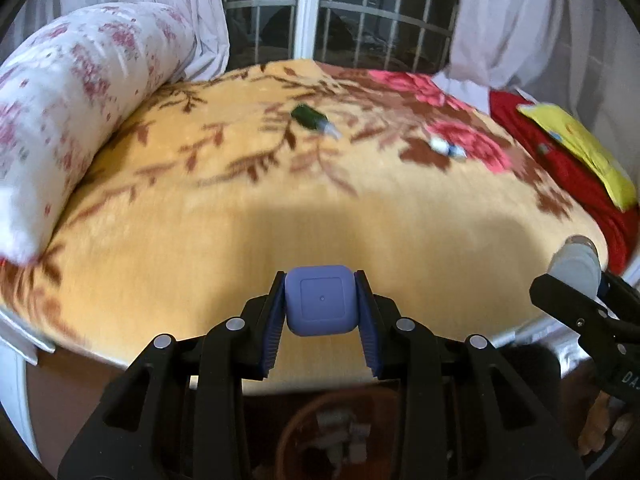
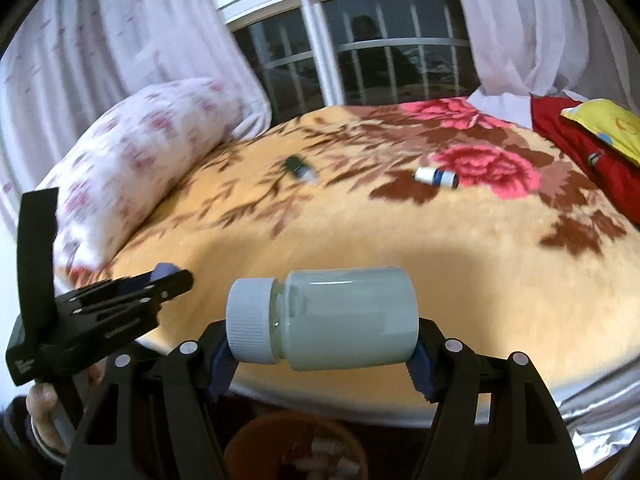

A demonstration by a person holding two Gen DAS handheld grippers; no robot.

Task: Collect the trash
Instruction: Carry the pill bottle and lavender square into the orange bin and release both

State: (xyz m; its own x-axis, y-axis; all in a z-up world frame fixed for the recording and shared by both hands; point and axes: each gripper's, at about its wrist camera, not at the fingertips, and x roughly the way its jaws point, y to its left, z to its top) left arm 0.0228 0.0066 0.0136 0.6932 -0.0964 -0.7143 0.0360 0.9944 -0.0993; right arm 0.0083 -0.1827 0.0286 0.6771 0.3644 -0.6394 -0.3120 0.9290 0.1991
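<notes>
Hovering at the bed's near edge, the left gripper [image 1: 322, 312] pinches a small purple case [image 1: 320, 300] while the right gripper [image 2: 320, 344] clamps a white-capped bottle [image 2: 324, 316] end to end. A brown bin [image 2: 296, 446] sits below. Released off-centre, either could miss it; two bottles [image 2: 436, 177] remain far across the blanket [image 2: 400, 248].

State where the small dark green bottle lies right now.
In both wrist views the small dark green bottle lies on the floral blanket toward the window, between the pillow and the blue-and-white bottle.
</notes>
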